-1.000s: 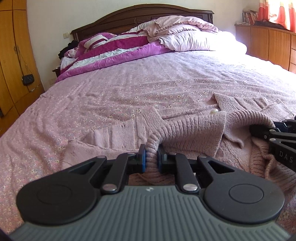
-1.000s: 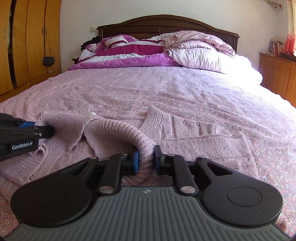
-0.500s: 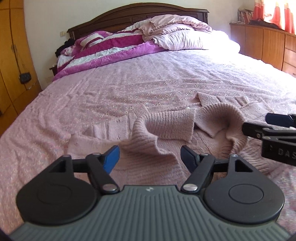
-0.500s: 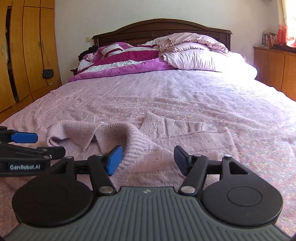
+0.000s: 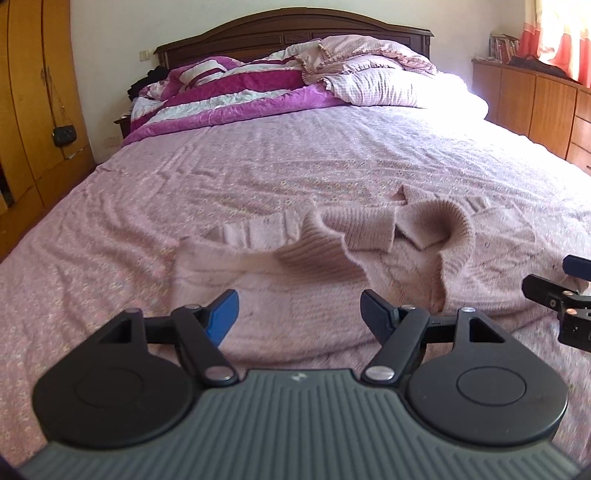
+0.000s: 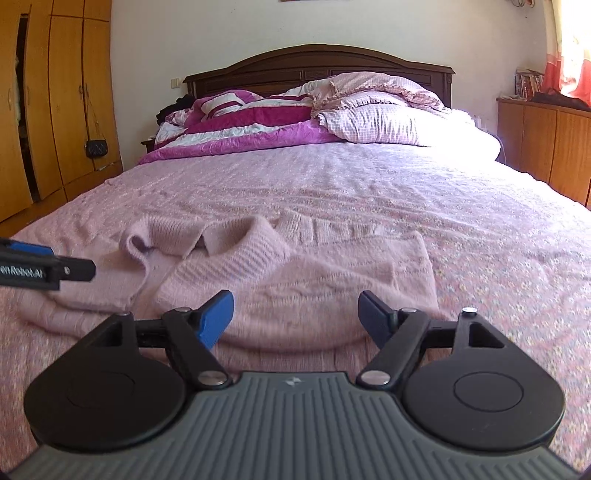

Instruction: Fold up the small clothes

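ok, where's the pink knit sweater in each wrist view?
Left wrist: pink knit sweater centre to right, beyond the open left tongs.
Right wrist: sweater centre-left, ahead of the opening right tongs, nothing between them.
Shared landmark: dark wooden headboard.

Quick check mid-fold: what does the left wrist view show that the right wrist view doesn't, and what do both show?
Only the left wrist view: the right claw entering from the right edge, with the sweater's folded cuff facing it.
Only the right wrist view: the left claw entering from the left edge, and more of the wardrobe doors.
Both: the pink sweater lying released on the bedspread, each view's own claw open with nothing gripped, the right one opening; pillows and headboard beyond.
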A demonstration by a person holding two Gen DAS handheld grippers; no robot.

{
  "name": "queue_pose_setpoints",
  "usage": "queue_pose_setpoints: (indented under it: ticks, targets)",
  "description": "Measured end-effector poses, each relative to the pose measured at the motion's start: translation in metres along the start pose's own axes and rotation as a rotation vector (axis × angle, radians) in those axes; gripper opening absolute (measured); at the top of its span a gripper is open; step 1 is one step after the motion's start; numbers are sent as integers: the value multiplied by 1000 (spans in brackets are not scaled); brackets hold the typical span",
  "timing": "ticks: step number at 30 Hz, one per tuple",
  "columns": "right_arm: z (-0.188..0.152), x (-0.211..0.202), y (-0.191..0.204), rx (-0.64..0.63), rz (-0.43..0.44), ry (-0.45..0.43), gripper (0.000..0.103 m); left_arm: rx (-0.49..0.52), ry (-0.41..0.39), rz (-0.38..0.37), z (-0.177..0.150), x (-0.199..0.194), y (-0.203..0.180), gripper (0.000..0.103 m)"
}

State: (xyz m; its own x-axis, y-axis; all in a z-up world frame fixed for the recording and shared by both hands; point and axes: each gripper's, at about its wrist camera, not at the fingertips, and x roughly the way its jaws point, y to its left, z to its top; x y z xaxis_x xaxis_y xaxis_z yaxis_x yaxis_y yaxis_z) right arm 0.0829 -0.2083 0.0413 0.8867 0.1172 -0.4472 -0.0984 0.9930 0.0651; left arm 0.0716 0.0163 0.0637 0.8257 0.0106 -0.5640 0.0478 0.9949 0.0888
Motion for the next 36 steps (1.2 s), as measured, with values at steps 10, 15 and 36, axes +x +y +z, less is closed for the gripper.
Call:
queue_pose_setpoints:
  ticks: [10,15,36]
  targets:
    - [-8,-13,5,-56,6,-6,80,-1,24,18,-16,-9,10,74]
    - [-9,-9,12,-119,34,-12,81,59,27,8,-22,-8,4,74]
    - [-16,39,50,-367,120,-17,62,309,-38,-20,-34,30,-30,75]
